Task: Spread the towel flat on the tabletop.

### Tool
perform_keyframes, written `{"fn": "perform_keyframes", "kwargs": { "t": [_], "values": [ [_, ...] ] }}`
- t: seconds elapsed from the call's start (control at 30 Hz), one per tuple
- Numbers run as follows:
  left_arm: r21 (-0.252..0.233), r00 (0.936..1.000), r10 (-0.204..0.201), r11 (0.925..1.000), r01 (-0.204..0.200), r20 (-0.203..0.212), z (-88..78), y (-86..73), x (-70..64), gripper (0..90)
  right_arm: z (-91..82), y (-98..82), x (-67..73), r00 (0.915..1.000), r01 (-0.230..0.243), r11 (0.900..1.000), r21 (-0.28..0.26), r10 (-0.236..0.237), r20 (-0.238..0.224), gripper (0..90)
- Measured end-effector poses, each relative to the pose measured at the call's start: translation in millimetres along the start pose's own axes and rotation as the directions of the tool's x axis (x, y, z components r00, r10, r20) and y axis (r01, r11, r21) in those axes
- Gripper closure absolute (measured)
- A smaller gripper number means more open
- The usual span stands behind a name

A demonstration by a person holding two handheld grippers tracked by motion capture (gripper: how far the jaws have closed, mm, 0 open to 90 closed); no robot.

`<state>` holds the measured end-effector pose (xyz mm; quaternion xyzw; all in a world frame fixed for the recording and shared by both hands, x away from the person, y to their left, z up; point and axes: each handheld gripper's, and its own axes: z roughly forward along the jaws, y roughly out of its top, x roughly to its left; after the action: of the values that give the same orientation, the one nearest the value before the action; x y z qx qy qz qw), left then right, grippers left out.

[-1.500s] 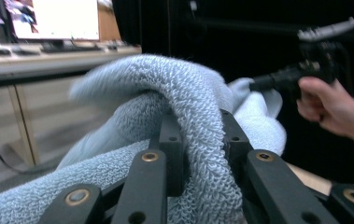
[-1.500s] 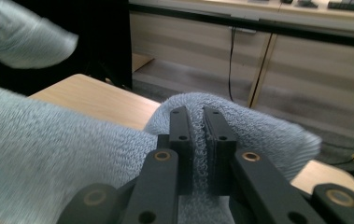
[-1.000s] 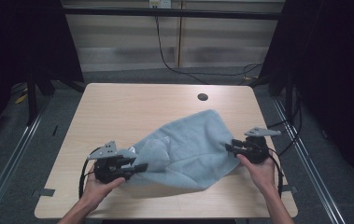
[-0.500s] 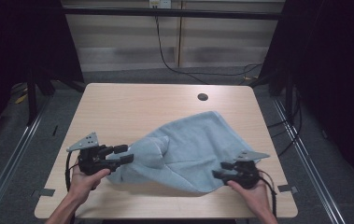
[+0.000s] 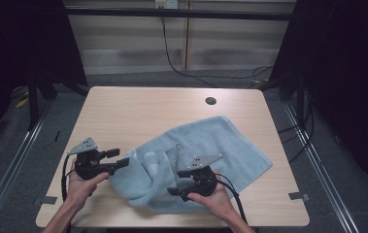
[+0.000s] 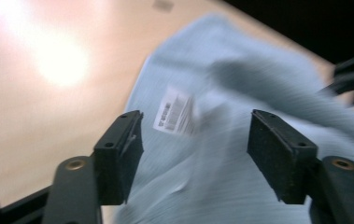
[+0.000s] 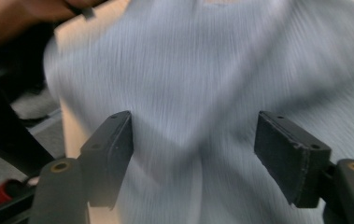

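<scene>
Lying rumpled across the lower middle of the high view, spreading from the centre toward the right edge of the wooden table: a light blue towel, its lower left part bunched into folds, its upper right part flatter.

Sitting at the lower left of that view, just beside the towel's left edge: the left gripper, held in a hand coming up from the bottom border, jaws pointing right toward the cloth. Standing wide apart in the left gripper view, having just been opening, with the towel showing beyond and between them but neither pad pressing on it. Showing on the cloth near the middle of that view: a white label.

Resting over the towel's lower edge, lower centre-right of the high view: the right gripper, held in the other hand. Likewise gaping wide in the right gripper view, having just been opening, blurred blue cloth lying past the jaws, nothing clamped.

Sitting near the table's far edge, upper right of centre: a small dark round hole.
</scene>
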<state>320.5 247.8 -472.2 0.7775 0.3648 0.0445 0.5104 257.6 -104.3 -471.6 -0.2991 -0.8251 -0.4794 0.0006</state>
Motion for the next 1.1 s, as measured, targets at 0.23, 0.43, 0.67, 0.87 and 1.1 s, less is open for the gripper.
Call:
{"fn": "perform_keyframes", "kwargs": {
  "t": [0.23,0.43,0.67,0.87,1.1],
  "values": [
    [0.143,0.9981,0.049,0.9882,-0.054,0.037,26.5,-14.7,-4.9,50.9,22.9,-3.6,0.8,0.9999,0.012,0.998,0.065,-0.012,-0.003,61.2],
    [0.125,0.9959,0.072,0.989,-0.078,0.055,19.5,-16.8,-6.9,83.8,-7.3,0.4,-11.2,0.9915,0.019,1.0,0.022,-0.021,0.128,89.5],
    [0.078,0.9966,0.05,0.9955,-0.055,0.066,2.7,-16.7,-12.7,85.1,-81.8,-3.0,-42.6,0.9543,-0.039,0.996,-0.078,0.06,0.293,90.0],
    [0.085,0.992,0.076,0.9928,-0.085,0.101,-11.0,-25.0,-29.5,84.5,-120.4,-40.2,-29.0,0.9351,-0.08,0.997,-0.019,0.082,0.345,89.9],
    [0.083,0.9873,0.069,0.9932,-0.082,0.143,-22.4,-33.4,-37.3,68.2,-136.6,-76.2,-12.5,0.9366,-0.136,0.991,0.019,0.123,0.328,67.3]
  ]
}}
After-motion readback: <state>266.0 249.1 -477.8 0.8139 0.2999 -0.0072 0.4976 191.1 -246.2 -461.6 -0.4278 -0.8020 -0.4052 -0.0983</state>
